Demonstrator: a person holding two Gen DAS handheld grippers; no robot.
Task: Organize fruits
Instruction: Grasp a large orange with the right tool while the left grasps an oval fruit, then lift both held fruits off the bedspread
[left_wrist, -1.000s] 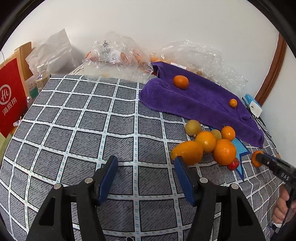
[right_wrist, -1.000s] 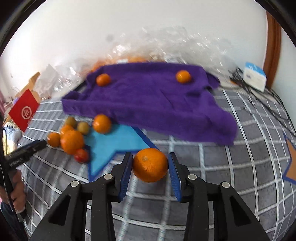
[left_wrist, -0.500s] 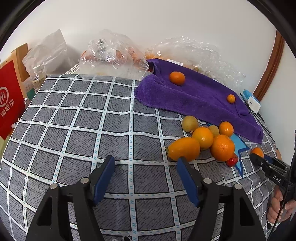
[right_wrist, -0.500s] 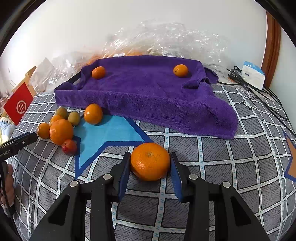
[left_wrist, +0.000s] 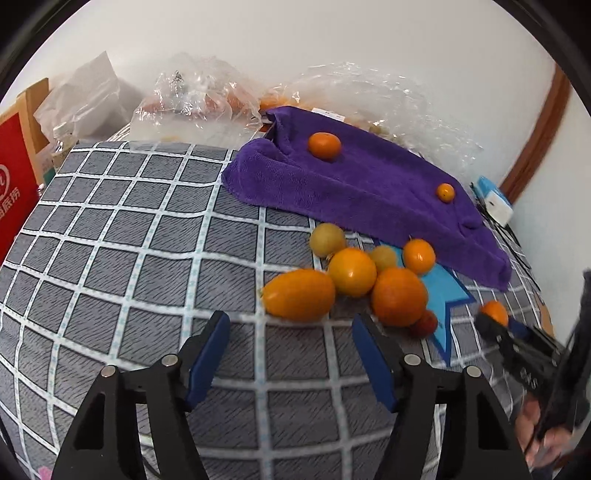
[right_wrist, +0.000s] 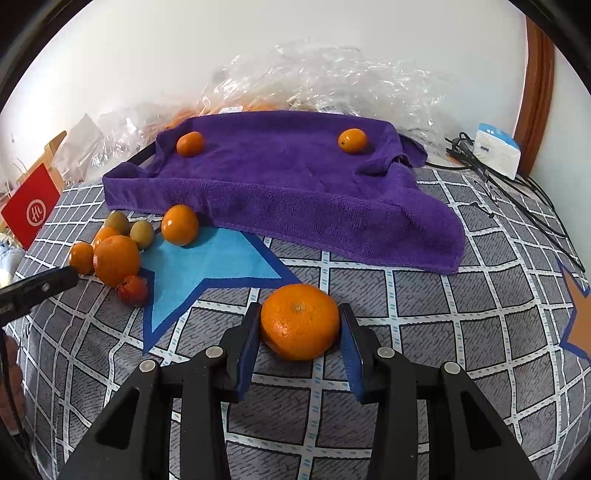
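From the left wrist camera, the left gripper (left_wrist: 290, 356) hung with its blue-padded jaws spread wide and nothing between them, above a grey checked tablecloth (left_wrist: 122, 236). Just ahead of it lay a cluster of fruit: an oval orange-yellow fruit (left_wrist: 300, 294), a round yellow-orange fruit (left_wrist: 352, 271), a large round orange (left_wrist: 399, 296), 2 small greenish-yellow fruits (left_wrist: 327, 239) and a small red fruit (left_wrist: 424, 322). 2 small oranges (left_wrist: 324, 145) sat well apart on a rumpled purple towel (left_wrist: 369, 184) beyond. Clear plastic bags (left_wrist: 192, 99) lined the white wall. At the right edge, the right gripper (left_wrist: 496, 320) showed an orange fruit at its tip.

From the right wrist camera, the right gripper (right_wrist: 299, 325) was closed on a round orange mandarin (right_wrist: 300, 320), both blue pads touching its sides, low over the cloth beside a light-blue star print (right_wrist: 210, 266). The fruit cluster lay to its left, the towel beyond. A white-and-blue box (right_wrist: 496, 149) with black cables stood near the wall.
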